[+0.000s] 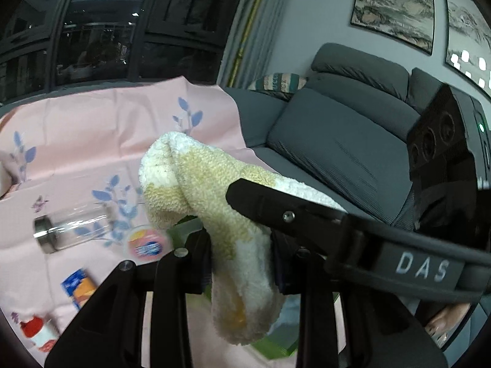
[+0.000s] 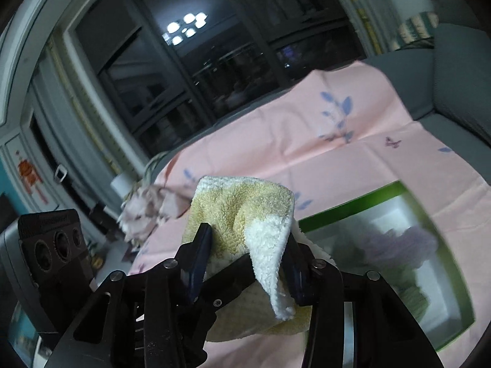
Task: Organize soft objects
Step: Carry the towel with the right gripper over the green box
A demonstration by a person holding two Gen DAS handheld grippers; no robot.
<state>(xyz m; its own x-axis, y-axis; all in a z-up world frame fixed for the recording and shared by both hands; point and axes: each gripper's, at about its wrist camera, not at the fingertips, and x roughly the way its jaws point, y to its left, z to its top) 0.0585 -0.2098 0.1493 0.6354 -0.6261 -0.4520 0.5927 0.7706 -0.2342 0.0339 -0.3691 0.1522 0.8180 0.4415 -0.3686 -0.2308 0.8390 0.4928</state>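
Note:
A fluffy yellow-and-white sock [image 1: 196,184] hangs in the air above the pink flowered cloth [image 1: 92,141]. My left gripper [image 1: 239,254] is shut on its lower part. One of my right gripper's fingers [image 1: 276,205] crosses over the sock from the right. In the right wrist view the same sock [image 2: 242,211] bunches between the pads of my right gripper [image 2: 248,254], which is shut on it. A green-rimmed box [image 2: 353,205] lies just right of it, with a purple soft thing [image 2: 408,242] inside.
On the cloth lie a glass jar with a metal lid [image 1: 70,230], a round pink tub [image 1: 145,243], a blue-orange carton [image 1: 78,288] and a red-capped bottle [image 1: 36,334]. A grey sofa [image 1: 337,128] stands to the right. A pale pink fluffy item [image 2: 144,208] sits at the cloth's far edge.

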